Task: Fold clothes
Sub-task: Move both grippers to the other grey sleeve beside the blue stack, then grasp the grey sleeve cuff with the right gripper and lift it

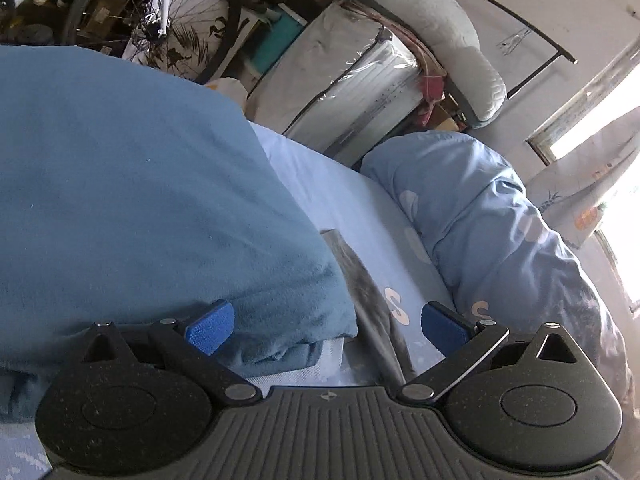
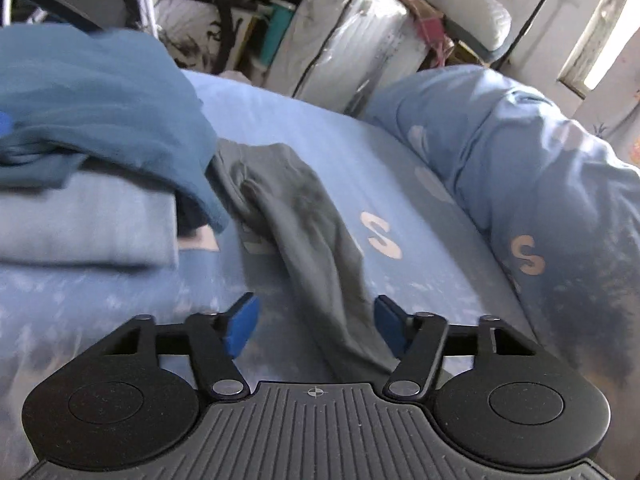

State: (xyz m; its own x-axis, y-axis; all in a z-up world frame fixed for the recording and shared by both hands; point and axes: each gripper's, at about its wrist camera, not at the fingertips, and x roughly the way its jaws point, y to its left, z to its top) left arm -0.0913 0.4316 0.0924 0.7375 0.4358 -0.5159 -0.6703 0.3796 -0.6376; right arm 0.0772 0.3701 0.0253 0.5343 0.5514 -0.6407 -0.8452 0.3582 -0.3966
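Note:
A folded teal-blue garment (image 1: pixel 132 200) lies on top of a folded light-blue one (image 2: pixel 80 220) on the bed; it also shows in the right wrist view (image 2: pixel 100 100). A grey garment (image 2: pixel 312 240) lies crumpled and stretched along the sheet beside the stack; a strip of it shows in the left wrist view (image 1: pixel 368 300). My left gripper (image 1: pixel 327 326) is open, its left pad against the teal garment's near edge. My right gripper (image 2: pixel 316 326) is open, low over the near end of the grey garment, which passes between the jaws.
The bed sheet (image 2: pixel 320 140) is light blue with printed letters. A bunched blue duvet (image 2: pixel 520 160) lies along the right. Behind the bed stand a bicycle (image 1: pixel 160 8), plastic-wrapped bundles (image 1: pixel 352 80) and a mattress (image 1: pixel 452 32). A bright window (image 1: pixel 624 208) is at the right.

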